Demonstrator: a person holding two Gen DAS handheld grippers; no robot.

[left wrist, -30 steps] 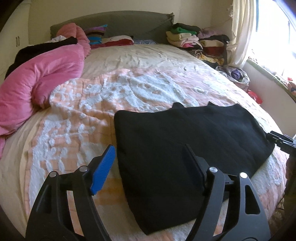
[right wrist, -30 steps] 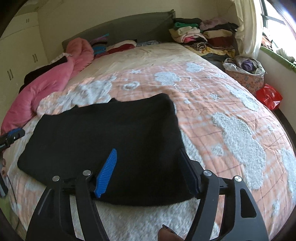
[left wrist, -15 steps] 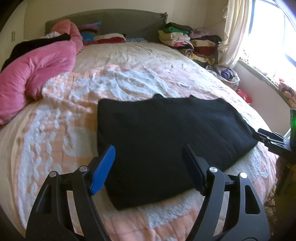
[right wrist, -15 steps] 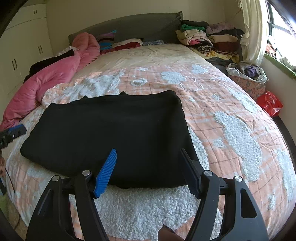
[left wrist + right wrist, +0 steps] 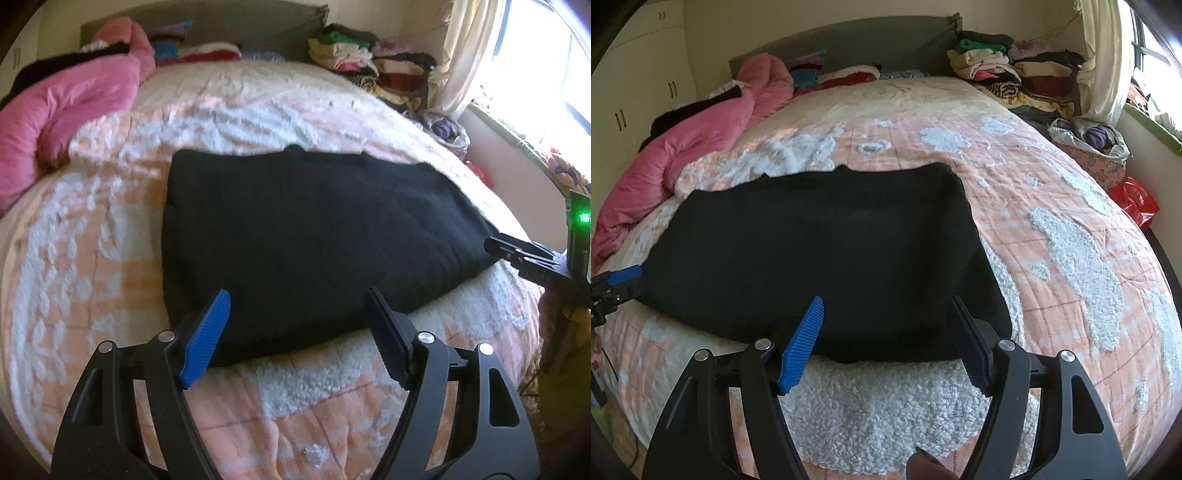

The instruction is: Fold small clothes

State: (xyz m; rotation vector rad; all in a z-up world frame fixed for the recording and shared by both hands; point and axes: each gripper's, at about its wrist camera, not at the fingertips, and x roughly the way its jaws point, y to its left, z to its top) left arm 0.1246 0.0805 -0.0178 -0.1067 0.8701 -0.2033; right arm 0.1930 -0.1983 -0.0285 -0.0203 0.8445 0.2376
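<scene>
A black garment (image 5: 317, 236) lies flat and folded on the peach and white bedspread (image 5: 92, 236); it also shows in the right wrist view (image 5: 820, 251). My left gripper (image 5: 297, 325) is open and empty, hovering over the garment's near left edge. My right gripper (image 5: 890, 328) is open and empty over the garment's near right edge. The right gripper's tip shows at the right in the left wrist view (image 5: 517, 253), beside the garment's right end. The left gripper's blue tip shows at the left in the right wrist view (image 5: 622, 277).
A pink quilt (image 5: 694, 140) lies along the bed's left side. Stacks of folded clothes (image 5: 1008, 66) sit at the far right by the headboard (image 5: 849, 44). A basket of clothes (image 5: 1089, 140) and a red bag (image 5: 1134, 201) stand on the floor to the right, under the window.
Both grippers have pulled back toward the bed's near edge, so the garment sits farther ahead in both views. The garment lies still. Both grippers stay open.
</scene>
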